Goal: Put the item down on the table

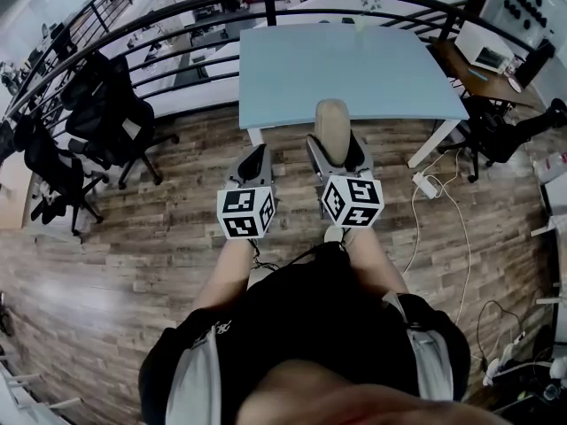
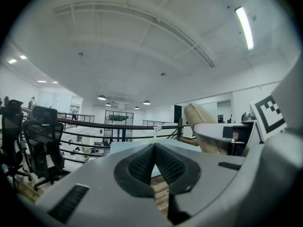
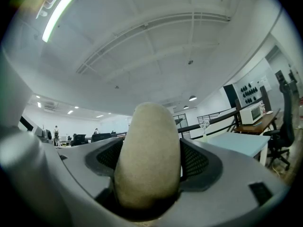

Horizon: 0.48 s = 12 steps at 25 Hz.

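A beige, oblong, rounded item (image 1: 333, 129) stands upright in my right gripper (image 1: 334, 153), whose jaws are shut on it. In the right gripper view the beige item (image 3: 147, 160) fills the space between the two dark pads. My left gripper (image 1: 253, 168) hangs beside it to the left, shut and with nothing in it; its pads (image 2: 142, 164) meet in the left gripper view, where the beige item (image 2: 204, 126) shows at the right. Both grippers are held over the wooden floor, just short of the near edge of the pale blue table (image 1: 345, 69).
A black railing (image 1: 159, 25) curves behind the table. Black office chairs (image 1: 111, 113) stand at the left. Another chair (image 1: 500, 131) and a desk with a white appliance (image 1: 483, 53) are at the right. A white power strip and cable (image 1: 427, 186) lie on the floor.
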{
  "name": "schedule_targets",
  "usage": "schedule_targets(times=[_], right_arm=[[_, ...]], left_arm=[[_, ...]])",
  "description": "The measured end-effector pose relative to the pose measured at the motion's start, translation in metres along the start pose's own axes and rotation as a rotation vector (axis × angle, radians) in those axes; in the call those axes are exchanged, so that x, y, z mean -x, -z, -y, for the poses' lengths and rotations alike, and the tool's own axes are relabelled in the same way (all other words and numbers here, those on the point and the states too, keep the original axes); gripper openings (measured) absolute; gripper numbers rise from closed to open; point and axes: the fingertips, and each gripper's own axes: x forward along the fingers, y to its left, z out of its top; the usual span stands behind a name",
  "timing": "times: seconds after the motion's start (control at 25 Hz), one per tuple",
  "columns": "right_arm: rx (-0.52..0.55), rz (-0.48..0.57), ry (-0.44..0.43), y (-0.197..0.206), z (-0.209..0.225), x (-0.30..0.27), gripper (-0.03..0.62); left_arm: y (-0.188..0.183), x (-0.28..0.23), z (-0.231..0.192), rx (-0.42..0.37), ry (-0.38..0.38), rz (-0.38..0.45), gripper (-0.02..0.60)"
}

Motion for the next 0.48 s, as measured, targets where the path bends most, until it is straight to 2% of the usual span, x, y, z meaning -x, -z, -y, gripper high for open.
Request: schedule_targets(times=[0.48], right_arm=[[0.063, 0.029, -0.002, -0.003, 0.026, -0.056, 0.377]], left_arm=[[-0.009, -0.060, -0.017, -0.021, -0.007, 0.025, 0.009]])
